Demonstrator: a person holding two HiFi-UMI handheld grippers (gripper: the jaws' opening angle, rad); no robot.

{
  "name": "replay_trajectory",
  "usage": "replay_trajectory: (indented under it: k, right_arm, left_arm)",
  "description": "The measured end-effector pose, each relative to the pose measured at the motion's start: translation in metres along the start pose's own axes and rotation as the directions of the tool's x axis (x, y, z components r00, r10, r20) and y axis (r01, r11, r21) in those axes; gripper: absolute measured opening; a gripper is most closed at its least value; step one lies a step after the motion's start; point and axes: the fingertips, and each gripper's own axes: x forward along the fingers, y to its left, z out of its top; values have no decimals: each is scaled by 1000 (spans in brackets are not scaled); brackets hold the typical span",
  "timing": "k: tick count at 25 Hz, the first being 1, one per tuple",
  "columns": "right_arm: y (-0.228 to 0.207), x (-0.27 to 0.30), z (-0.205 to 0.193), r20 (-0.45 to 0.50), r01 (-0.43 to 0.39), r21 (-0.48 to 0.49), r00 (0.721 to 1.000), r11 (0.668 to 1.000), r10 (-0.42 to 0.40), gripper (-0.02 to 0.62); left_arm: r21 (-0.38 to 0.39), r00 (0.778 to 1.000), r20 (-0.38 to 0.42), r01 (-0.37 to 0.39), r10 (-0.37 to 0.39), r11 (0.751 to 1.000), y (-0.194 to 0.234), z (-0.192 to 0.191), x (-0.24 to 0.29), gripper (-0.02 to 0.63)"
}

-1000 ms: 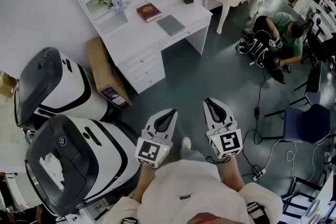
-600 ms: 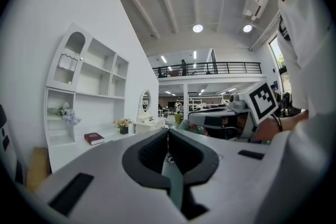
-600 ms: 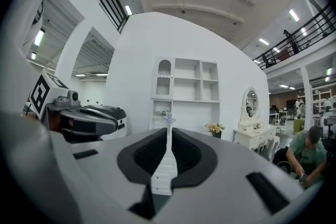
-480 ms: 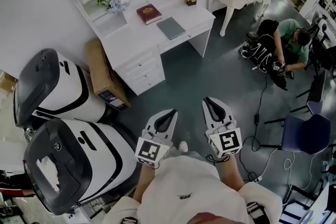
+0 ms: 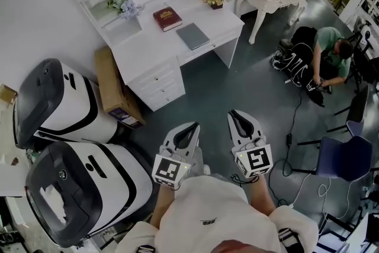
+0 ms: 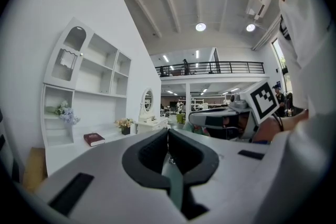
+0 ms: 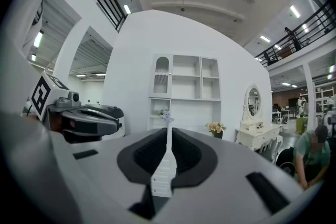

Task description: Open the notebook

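From the head view, the left tongs [image 5: 192, 126] and the right tongs [image 5: 233, 113] are held low in front of the person's body, side by side. Both point toward 12 o'clock. That is where the white counter [image 5: 155, 44] stands, well apart from them across the dark floor. The grey notebook [image 5: 193, 36] lies flat and shut on the counter. A red book [image 5: 167, 18] lies just beside it at 10 o'clock. I think the tongs are held like this because the person is not yet near enough to reach, so the task has not begun. Another person [image 5: 330, 51] crouches on the floor at 2 o'clock.

In the left gripper view, the left tongs [image 6: 168, 130] are pressed together at the tips with nothing between them. The red book [image 6: 94, 139] shows far off at 9 o'clock. I cannot pick out the notebook here. The right tongs [image 6: 207, 117] show at 3 o'clock.

In the right gripper view, the right tongs [image 7: 167, 129] are also pressed together and hold nothing. They aim at the white shelves [image 7: 184, 84] above the counter, at 12 o'clock. Shut tongs will have to spread before they can lift the cover.
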Motion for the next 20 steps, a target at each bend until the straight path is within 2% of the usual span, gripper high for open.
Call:
replay_trajectory:
  k: [20]
  right_arm:
    - [-68,137,-1,-38,11,14,999,1000,-11,9]
  left_arm:
    - [-12,999,-35,17,-17,1000,111,9,107,0]
